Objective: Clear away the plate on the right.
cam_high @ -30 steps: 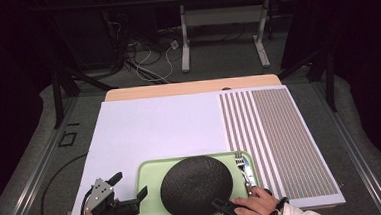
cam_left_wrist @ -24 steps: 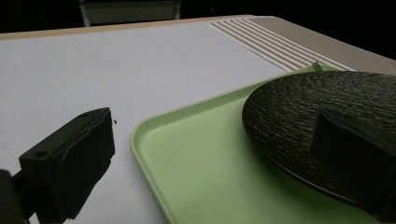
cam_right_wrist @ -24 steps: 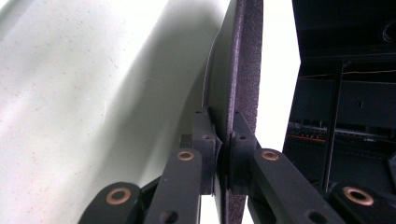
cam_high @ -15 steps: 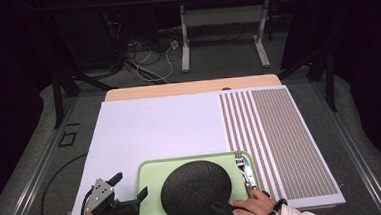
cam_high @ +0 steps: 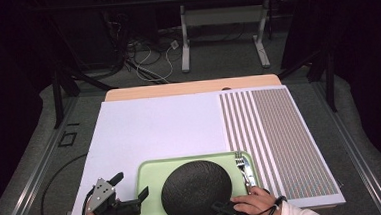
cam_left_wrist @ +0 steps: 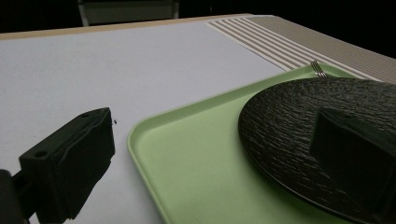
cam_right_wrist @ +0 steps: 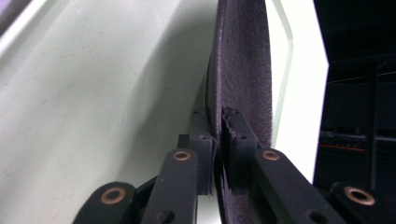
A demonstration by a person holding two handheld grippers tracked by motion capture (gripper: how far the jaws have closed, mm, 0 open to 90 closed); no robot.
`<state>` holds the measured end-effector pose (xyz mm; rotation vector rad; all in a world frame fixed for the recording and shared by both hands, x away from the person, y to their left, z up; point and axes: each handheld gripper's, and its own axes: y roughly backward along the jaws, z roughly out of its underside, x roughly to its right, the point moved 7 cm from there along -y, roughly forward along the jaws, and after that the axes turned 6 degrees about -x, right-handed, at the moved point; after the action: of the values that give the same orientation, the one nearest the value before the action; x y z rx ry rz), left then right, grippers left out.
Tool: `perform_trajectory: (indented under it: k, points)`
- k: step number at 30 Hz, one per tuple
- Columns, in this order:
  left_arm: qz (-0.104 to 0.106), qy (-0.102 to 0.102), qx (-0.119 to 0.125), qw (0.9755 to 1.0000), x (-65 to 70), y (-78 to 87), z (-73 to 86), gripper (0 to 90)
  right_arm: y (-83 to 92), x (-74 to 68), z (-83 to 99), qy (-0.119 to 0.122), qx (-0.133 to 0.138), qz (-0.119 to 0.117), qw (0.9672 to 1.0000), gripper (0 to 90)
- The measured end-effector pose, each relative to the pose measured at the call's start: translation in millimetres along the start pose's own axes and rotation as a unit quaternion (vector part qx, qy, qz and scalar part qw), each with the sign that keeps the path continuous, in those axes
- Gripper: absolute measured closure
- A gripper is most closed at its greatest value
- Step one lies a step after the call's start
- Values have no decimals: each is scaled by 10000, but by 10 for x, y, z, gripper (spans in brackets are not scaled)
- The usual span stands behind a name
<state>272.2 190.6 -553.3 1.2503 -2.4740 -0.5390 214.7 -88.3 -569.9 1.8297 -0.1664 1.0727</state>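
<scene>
A round black textured plate (cam_high: pixel 196 190) lies on a light green tray (cam_high: pixel 149 174) at the table's near edge. A metal fork (cam_high: pixel 243 167) rests along the tray's right side. My right gripper (cam_high: pixel 223 208) is at the plate's near right rim, shut on the black plate (cam_right_wrist: pixel 240 60), whose rim sits between the pads. Its jaws have just been opening slightly with the rim still between them. My left gripper (cam_high: pixel 130 186) stands open at the tray's left edge. In the left gripper view one jaw hangs over the white mat and the other over the plate (cam_left_wrist: pixel 289 121), with nothing gripped.
The tray sits on a white mat (cam_high: pixel 154 124) beside a striped mat (cam_high: pixel 275 132), with a strip of wooden tabletop (cam_high: pixel 192 87) behind. Beyond the table are table legs and cables on the floor. A black cable (cam_high: pixel 53 188) trails left of the left gripper.
The plate looks slightly lower and flatter on the tray than a second ago. Both hands have stayed where they were.
</scene>
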Motion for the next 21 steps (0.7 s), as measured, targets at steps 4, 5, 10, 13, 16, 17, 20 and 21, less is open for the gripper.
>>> perform_trajectory:
  k: [4,5,10,13,16,17,20,21]
  points:
    - [6,6,9,10000,9,5,-1,7,-14,-16,20,-121,88,-119,9998,801]
    - [8,14,10,10000,8,5,-1,7,-13,-24,22,-106,47,-149,9998,797]
    - [-2,8,5,10000,0,-4,0,7,-30,-59,17,-132,49,-264,9996,778]
    - [1,9,-18,10000,2,-10,4,7,-43,-81,20,-100,26,-334,9994,764]
    - [-2,12,-12,10000,3,-9,3,7,-55,-105,30,-116,2,-422,9990,747]
    - [-4,20,-17,10000,3,-8,4,7,-55,-110,34,-109,-3,-453,9989,743]
    - [-5,17,-21,10000,3,-10,5,7,-74,-148,50,-170,-17,-567,9982,722]
    - [0,23,-17,10000,5,-12,4,7,-82,-150,46,-151,26,-558,9983,717]
